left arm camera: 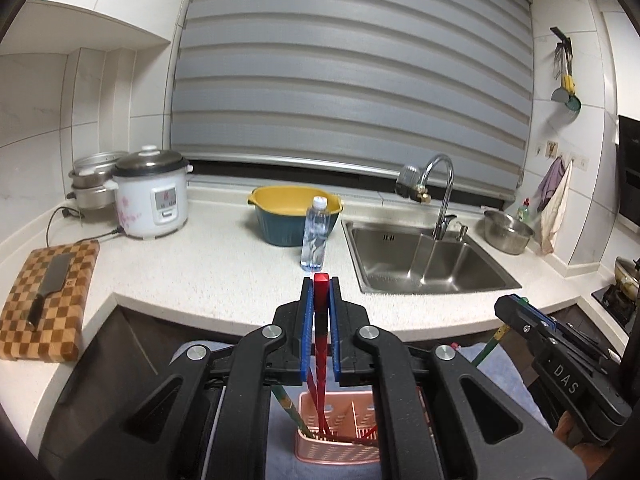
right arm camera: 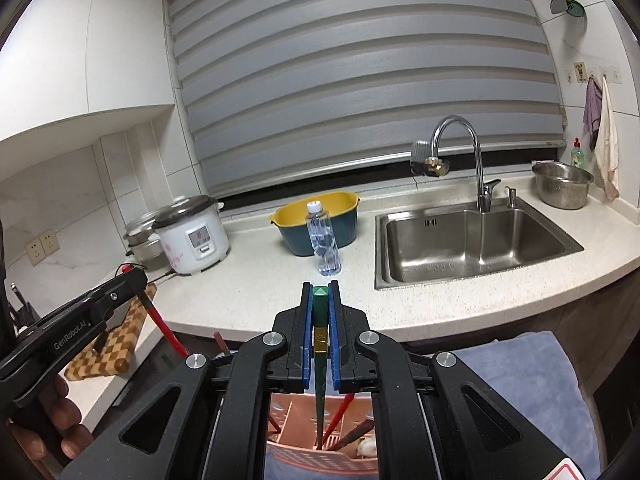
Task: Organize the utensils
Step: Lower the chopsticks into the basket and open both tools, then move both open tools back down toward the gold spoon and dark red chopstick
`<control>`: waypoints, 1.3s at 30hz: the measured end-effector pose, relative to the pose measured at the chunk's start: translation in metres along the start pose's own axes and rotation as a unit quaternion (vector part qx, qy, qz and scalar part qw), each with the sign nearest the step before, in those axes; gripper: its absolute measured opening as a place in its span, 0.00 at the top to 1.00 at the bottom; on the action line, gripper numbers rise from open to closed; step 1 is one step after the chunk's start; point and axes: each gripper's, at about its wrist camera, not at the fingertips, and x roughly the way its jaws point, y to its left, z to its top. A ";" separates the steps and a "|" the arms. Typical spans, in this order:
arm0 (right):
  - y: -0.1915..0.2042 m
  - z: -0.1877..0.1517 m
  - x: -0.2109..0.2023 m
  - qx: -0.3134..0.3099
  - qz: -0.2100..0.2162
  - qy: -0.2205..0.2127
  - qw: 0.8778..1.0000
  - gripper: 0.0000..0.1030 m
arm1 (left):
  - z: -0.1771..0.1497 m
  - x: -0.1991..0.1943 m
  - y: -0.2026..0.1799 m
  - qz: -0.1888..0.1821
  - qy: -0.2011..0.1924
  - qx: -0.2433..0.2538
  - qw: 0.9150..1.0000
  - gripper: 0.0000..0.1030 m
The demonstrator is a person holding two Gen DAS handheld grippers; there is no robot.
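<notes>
The left hand-held gripper is closed on a pair of red chopsticks, which it grips near their thick top end. The lower ends reach down into the pink basket, which stands below the edge of the desk, on a blue-grey cloth. The right hand-held gripper is closed too, on a green chopstick with a small gold band; its tip also goes down into the pink basket. A few more sticks, red and dark brown, lean inside the same basket.

I judge these chopsticks to be very light, stiff and thin. Their surface looks smooth and lacquered, so they can slip or turn between the pads if the grip is loose. The two red sticks lie side by side in one grip, and one may slide against the other. The best place to hold is where they are held now, at the thick square upper part, because there the flat sides sit well against the blue pads. The thin tips give little hold. They are not fragile, but a long stick can work like a lever: if its tip catches in the slots of the pink basket, this light basket may tip or move.
</notes>
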 end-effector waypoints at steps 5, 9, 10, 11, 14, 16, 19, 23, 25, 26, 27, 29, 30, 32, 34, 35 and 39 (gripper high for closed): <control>-0.001 -0.005 0.007 -0.005 -0.002 0.014 1.000 0.93 | -0.004 0.002 -0.001 0.003 0.007 -0.002 1.000 0.93; -0.002 -0.007 0.004 -0.006 -0.009 0.008 1.000 0.89 | -0.005 0.000 -0.004 0.011 0.005 0.001 1.000 0.89; -0.002 -0.008 0.003 -0.005 -0.010 0.009 1.000 0.88 | -0.005 -0.002 -0.004 0.013 0.004 0.000 1.000 0.81; -0.003 -0.008 0.002 -0.003 -0.011 0.009 1.000 0.88 | -0.005 -0.003 -0.004 0.015 0.003 0.000 1.000 0.77; -0.005 -0.008 -0.003 0.002 -0.013 0.008 1.000 0.81 | -0.005 -0.010 -0.003 0.024 -0.003 -0.003 1.000 0.60; -0.006 -0.008 -0.009 0.004 -0.014 0.004 1.000 0.77 | -0.006 -0.014 -0.004 0.028 -0.004 -0.003 1.000 0.56; -0.005 -0.011 -0.019 0.003 -0.015 0.003 1.000 0.77 | -0.007 -0.022 -0.006 0.029 -0.002 0.000 1.000 0.56; -0.004 -0.014 -0.034 0.003 -0.016 0.001 1.000 0.76 | -0.011 -0.037 -0.012 0.033 -0.004 0.009 0.999 0.51; -0.004 -0.015 -0.042 0.003 -0.015 0.000 1.000 0.76 | -0.013 -0.045 -0.016 0.032 -0.006 0.013 0.999 0.49; -0.004 -0.017 -0.048 0.004 -0.014 -0.002 1.000 0.75 | -0.015 -0.051 -0.019 0.032 -0.008 0.016 0.999 0.49; -0.004 -0.018 -0.054 0.006 -0.014 -0.003 1.000 0.74 | -0.016 -0.055 -0.021 0.032 -0.009 0.018 0.999 0.49; -0.004 -0.022 -0.065 0.008 -0.012 -0.005 1.000 0.70 | -0.020 -0.066 -0.025 0.031 -0.011 0.021 0.999 0.48; -0.003 -0.024 -0.072 0.008 -0.012 -0.006 1.000 0.70 | -0.021 -0.070 -0.026 0.029 -0.011 0.021 0.999 0.48; -0.002 -0.028 -0.083 0.004 -0.012 -0.006 1.000 0.70 | -0.026 -0.079 -0.029 0.029 -0.009 0.023 0.999 0.48; -0.001 -0.033 -0.093 0.001 -0.012 -0.006 1.000 0.70 | -0.031 -0.088 -0.032 0.028 -0.007 0.024 0.999 0.47; 0.001 -0.036 -0.101 -0.001 -0.011 -0.006 1.000 0.69 | -0.033 -0.091 -0.032 0.028 -0.006 0.025 0.999 0.46; 0.003 -0.047 -0.124 -0.002 -0.008 -0.006 1.000 0.61 | -0.047 -0.112 -0.037 0.031 -0.008 0.028 0.999 0.39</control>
